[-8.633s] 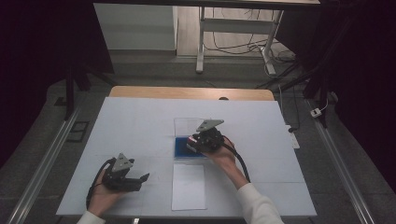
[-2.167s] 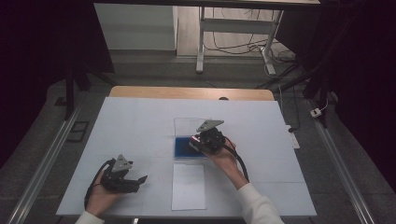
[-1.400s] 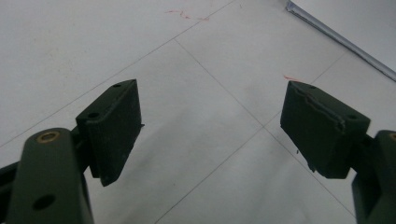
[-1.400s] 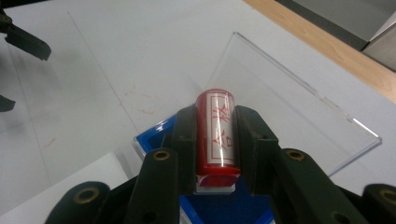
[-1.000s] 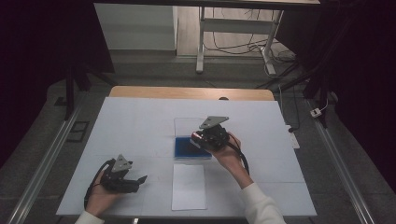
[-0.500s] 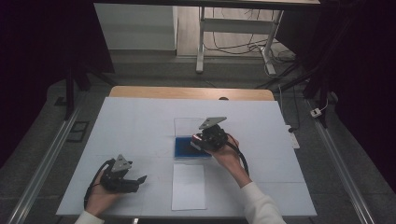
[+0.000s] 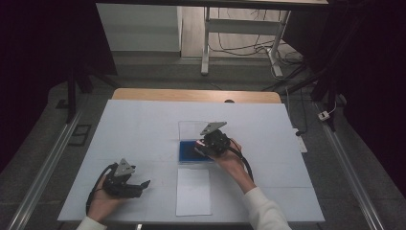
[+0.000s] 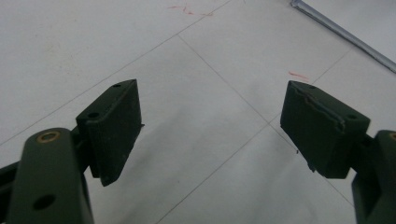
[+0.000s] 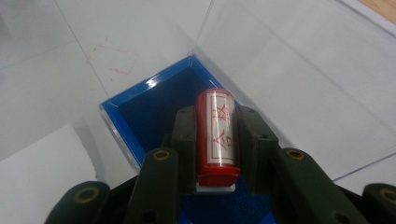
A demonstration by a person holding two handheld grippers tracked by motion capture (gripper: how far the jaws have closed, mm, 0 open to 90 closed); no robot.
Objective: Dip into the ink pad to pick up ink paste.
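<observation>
High view, left side: the left hand-held gripper (image 7: 125,180) rests low on the white tabletop (image 7: 143,129), near the front edge, well apart from the other things.
Left gripper view: its jaws stand wide apart with bare tabletop between them and nothing in their grasp; faint red marks (image 8: 299,75) show on the surface ahead.
High view, centre: a white sheet of paper (image 7: 193,190) lies flat near the front edge, just before a blue tray (image 7: 185,150) with a clear lid (image 7: 191,128) folded back behind it.
High view, right of centre: the right hand-held gripper (image 7: 210,143) hovers over the blue tray.
Right gripper view: its jaws are clamped on a red stamp (image 9: 216,132) with red characters on a white label, held above the tray's dark blue inside.
</observation>
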